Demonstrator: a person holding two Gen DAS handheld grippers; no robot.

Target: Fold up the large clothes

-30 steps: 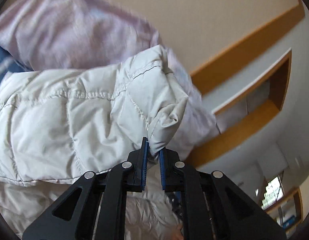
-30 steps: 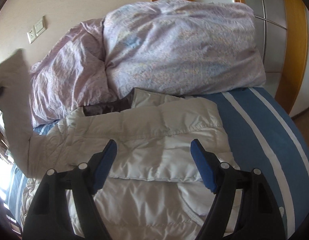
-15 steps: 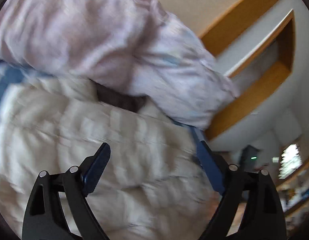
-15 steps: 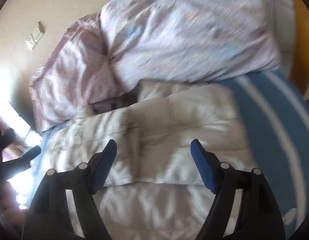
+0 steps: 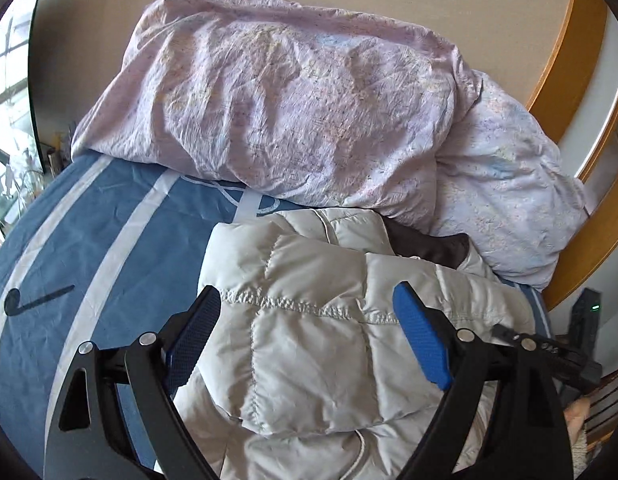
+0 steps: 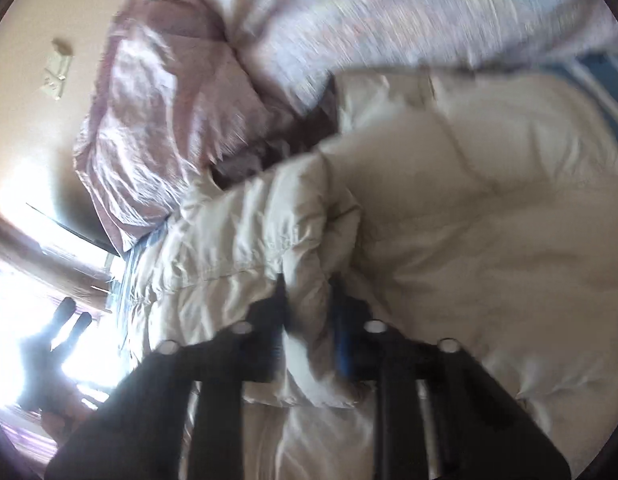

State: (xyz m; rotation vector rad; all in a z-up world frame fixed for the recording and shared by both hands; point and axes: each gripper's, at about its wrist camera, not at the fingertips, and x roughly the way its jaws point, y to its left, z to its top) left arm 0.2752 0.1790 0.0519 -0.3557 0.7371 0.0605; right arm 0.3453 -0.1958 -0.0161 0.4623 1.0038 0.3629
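A pale beige quilted down jacket (image 5: 309,340) lies on the bed, its dark lining showing at the collar (image 5: 429,244). My left gripper (image 5: 305,292) hovers just above it, open wide, with the blue pads (image 5: 421,340) clear of the fabric. In the blurred right wrist view the jacket (image 6: 469,220) fills the frame. My right gripper (image 6: 309,284) is closing its jaws, with a raised fold of the jacket's folded-over part (image 6: 305,308) pinched between the pads.
A rumpled lilac duvet (image 5: 289,100) is heaped at the head of the bed against the beige wall. The blue sheet with white stripes (image 5: 89,240) is bare to the left of the jacket. Wooden cabinet trim (image 5: 569,60) stands at the right, a bright window (image 6: 21,280) at the left.
My left gripper let go of the jacket corner it held up, opened wide and swung down over the jacket. My right gripper dropped closer and closed from wide open onto a fold.
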